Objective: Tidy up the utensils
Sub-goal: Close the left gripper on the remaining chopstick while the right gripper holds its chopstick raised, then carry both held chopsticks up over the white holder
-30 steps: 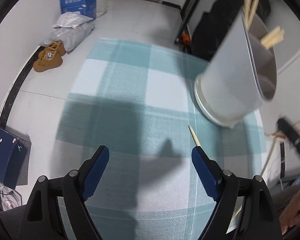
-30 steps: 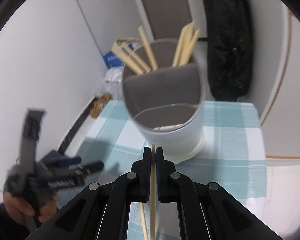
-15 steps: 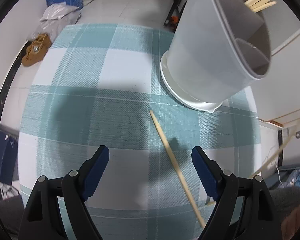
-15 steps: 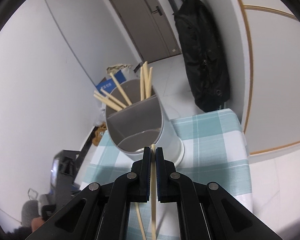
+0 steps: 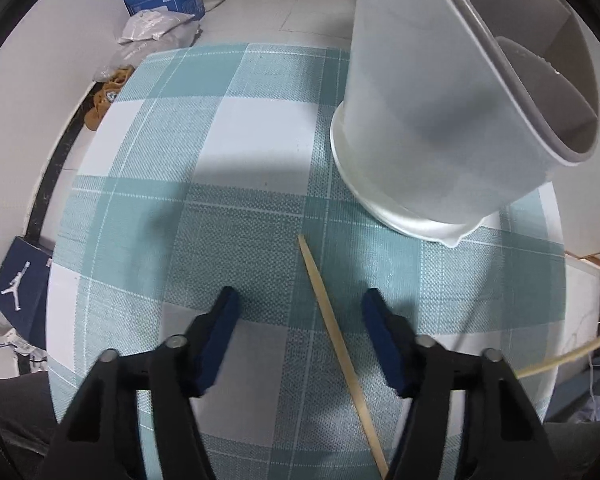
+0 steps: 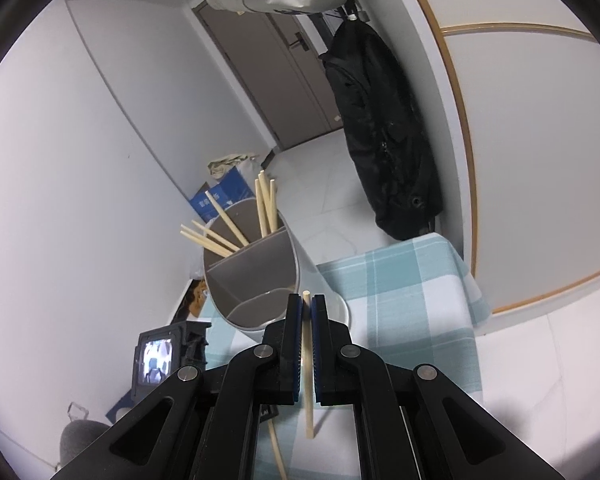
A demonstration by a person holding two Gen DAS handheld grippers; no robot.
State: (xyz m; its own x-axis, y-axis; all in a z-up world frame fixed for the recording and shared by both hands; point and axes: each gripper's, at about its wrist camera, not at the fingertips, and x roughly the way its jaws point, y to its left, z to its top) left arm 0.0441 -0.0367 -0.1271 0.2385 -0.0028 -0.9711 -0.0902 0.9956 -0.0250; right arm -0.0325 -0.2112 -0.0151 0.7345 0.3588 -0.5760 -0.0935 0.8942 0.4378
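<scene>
My left gripper points steeply down at the checked cloth, and its jaws are closing with a loose chopstick lying between them. The blue pads are not on the stick yet, so that claw is still released. The chopstick lies flat on the cloth, slanting from its tip just in front of the holder back toward me under the right-hand finger, nearer that finger than the other. The holder stands on its white dish at the far right of the cloth, close to the stick's tip but not touching it. At the right edge of this view I see another pale stick in the air, off the table. My right gripper is clenched on a chopstick, which runs along the gap between the pads with its tip poking out just past them and its other end hanging below. This claw sits above the near edge of the table, aimed at the holder. From here I see the holder split by a divider, with a bunch of chopsticks leaning out of the far compartment. The near compartment looks bare, though I cannot see its bottom. Behind it are a blue box on the floor and a black coat on the wall.
</scene>
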